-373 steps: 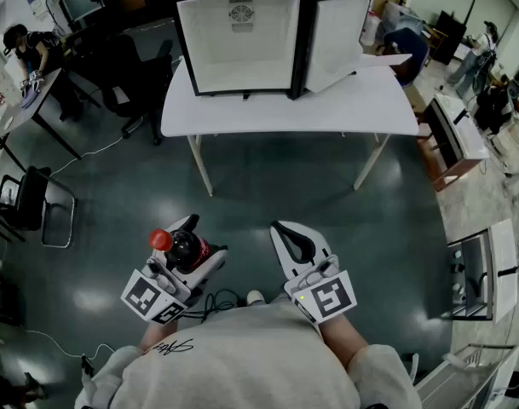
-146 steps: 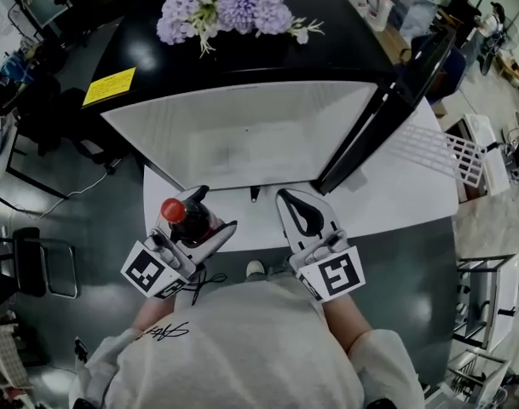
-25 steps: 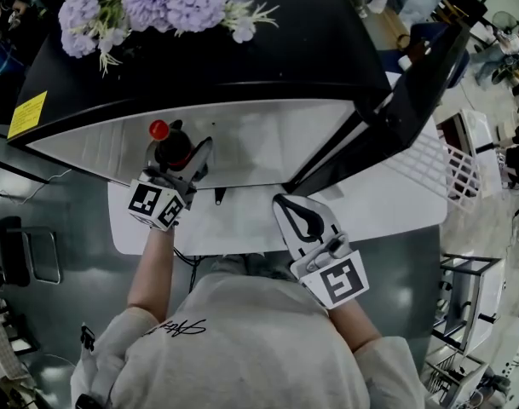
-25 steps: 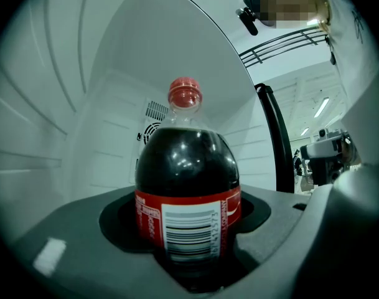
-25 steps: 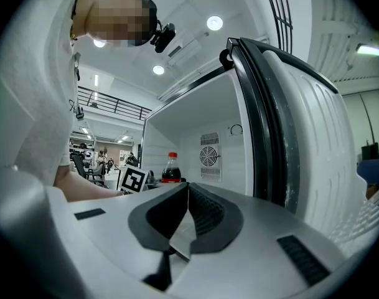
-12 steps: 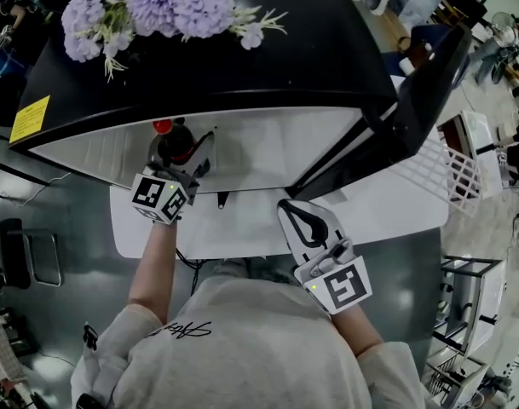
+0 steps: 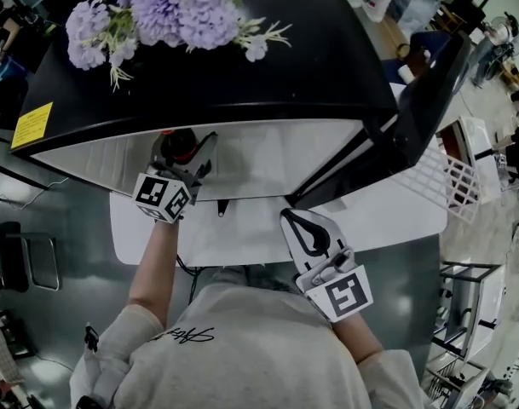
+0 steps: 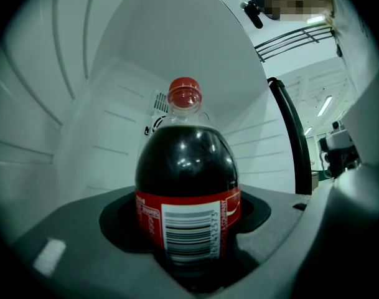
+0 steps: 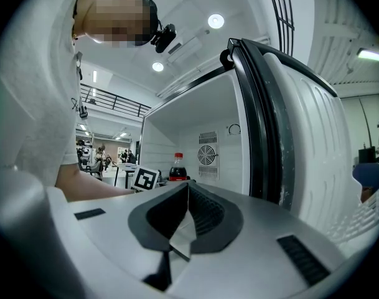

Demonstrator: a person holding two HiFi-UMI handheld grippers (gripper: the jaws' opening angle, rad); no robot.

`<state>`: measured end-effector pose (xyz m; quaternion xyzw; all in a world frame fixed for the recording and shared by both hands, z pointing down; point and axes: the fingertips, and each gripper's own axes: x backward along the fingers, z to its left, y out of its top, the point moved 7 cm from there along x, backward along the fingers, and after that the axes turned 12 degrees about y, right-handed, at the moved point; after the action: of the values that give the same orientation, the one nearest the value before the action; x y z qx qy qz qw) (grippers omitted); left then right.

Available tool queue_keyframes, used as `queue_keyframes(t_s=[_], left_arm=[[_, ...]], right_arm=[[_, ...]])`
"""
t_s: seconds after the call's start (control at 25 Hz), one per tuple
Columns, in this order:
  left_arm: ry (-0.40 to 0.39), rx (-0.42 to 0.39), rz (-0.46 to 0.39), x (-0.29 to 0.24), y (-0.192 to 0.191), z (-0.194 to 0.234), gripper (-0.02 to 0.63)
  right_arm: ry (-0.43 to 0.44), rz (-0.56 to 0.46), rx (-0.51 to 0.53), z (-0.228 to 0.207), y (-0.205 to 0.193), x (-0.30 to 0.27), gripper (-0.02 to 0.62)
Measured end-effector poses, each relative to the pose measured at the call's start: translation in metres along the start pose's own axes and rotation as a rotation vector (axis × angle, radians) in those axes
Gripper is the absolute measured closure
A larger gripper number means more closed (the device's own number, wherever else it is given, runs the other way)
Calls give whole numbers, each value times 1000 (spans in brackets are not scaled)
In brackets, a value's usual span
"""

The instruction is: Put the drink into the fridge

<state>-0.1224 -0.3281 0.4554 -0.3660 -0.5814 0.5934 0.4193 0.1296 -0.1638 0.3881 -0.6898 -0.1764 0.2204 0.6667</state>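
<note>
A dark cola bottle with a red cap and red label stands upright between the jaws of my left gripper, which is shut on it. In the head view the left gripper reaches into the white inside of the open fridge, and the bottle is partly hidden under the fridge's black top. The right gripper view shows the bottle inside the fridge, with the vent on the back wall behind it. My right gripper hangs over the white table in front of the fridge, shut and empty.
Purple flowers and a yellow sticker lie on the fridge's black top. The fridge door stands open to the right, with a white wire rack beside it. The fridge rests on a white table. A chair is at left.
My left gripper has carried the bottle deeper into the fridge, so its red cap now sits under the top edge. The right gripper has drifted slightly down and right.
</note>
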Motion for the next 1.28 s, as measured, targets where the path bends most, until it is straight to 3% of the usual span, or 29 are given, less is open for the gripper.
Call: queue_keyframes(t_s=[0.64,0.92,1.28], left_arm=[[48,-15,-29,-13,-10,5,288],[30,-76,-15,-12,-10,-3,288],[30,-85,0,-11,-10,-5,288]], right_arm=[[-6,16,-6,-3,-2,6,583],[4,11,-9,-4,1,4,583],[15,-9,-14,1,1,-1,583]])
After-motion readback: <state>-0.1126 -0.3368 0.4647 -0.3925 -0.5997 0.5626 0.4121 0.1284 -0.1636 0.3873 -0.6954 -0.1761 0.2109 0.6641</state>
